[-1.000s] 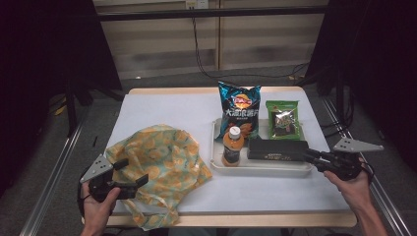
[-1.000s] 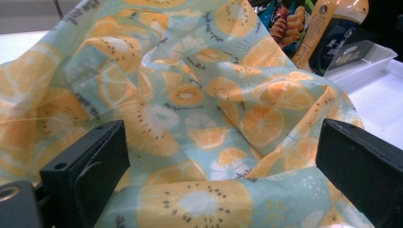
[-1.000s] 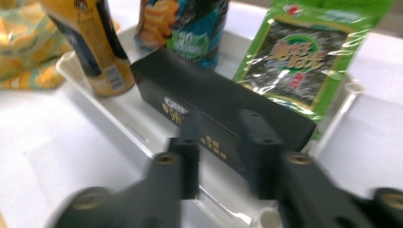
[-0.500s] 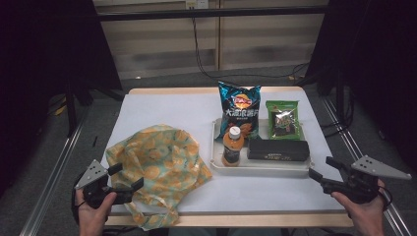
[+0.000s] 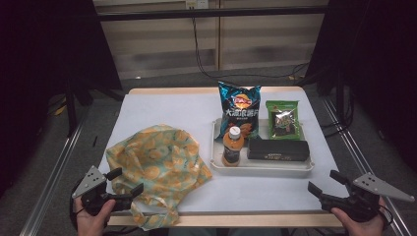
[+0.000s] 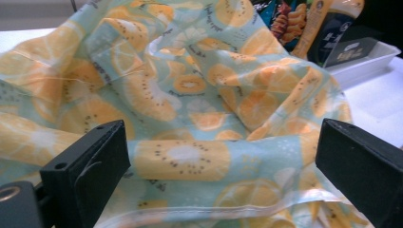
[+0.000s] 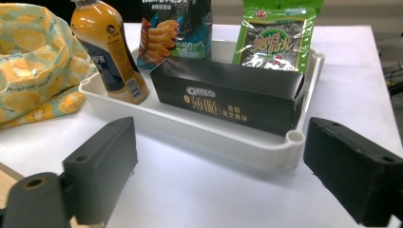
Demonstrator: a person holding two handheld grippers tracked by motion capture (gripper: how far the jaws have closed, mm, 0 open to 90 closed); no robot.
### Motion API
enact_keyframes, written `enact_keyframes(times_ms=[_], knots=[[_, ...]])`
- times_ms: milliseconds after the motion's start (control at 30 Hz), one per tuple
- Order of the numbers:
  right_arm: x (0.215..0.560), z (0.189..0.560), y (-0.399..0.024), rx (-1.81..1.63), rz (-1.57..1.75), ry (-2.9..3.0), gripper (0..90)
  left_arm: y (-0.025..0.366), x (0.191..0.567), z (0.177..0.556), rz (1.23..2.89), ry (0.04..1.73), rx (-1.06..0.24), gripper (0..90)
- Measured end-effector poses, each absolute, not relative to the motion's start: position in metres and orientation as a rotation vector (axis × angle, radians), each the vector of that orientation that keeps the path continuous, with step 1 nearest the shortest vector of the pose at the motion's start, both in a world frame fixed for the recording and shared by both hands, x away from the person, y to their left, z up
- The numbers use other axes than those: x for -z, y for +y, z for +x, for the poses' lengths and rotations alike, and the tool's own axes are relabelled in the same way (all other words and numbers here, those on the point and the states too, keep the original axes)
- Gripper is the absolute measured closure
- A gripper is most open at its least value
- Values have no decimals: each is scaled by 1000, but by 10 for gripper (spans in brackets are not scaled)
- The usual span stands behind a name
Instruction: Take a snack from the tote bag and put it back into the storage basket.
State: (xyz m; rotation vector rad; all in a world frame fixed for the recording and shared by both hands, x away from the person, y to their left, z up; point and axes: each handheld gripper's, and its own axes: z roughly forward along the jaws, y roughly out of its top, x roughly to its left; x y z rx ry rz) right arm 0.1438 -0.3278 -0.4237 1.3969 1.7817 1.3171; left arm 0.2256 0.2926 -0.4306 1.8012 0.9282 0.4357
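Note:
A white tray (image 5: 263, 167) holds an orange drink bottle (image 5: 232, 147), a black biscuit box (image 5: 278, 149), a blue chips bag (image 5: 240, 108) and a green seaweed packet (image 5: 283, 119). A citrus-print cloth bag (image 5: 152, 162) lies crumpled to its left. My left gripper (image 5: 127, 180) is open at the bag's near edge, with the cloth (image 6: 190, 95) lying before its jaws. My right gripper (image 5: 323, 181) is open near the front right edge, short of the tray (image 7: 214, 135) and the box (image 7: 228, 99). Its jaws have just been opening, with nothing between them.
The white tabletop (image 5: 167, 110) has a wooden front edge (image 5: 236, 220). Metal rails run along both sides of the table, and dark curtains and cables stand behind it. Bare table lies between the tray and the right gripper.
The right gripper has drawn back from the black box's right end toward the near table edge and its jaws have opened. The left hand has sunk slightly toward the front edge.

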Motion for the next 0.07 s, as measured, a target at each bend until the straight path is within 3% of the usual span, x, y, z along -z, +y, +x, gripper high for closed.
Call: enact_keyframes(times_ms=[67], knots=[[426, 144, -329, -1315, 1403, 1774, 91, 294, 431, 227, 1800, 935, -439, 37]])
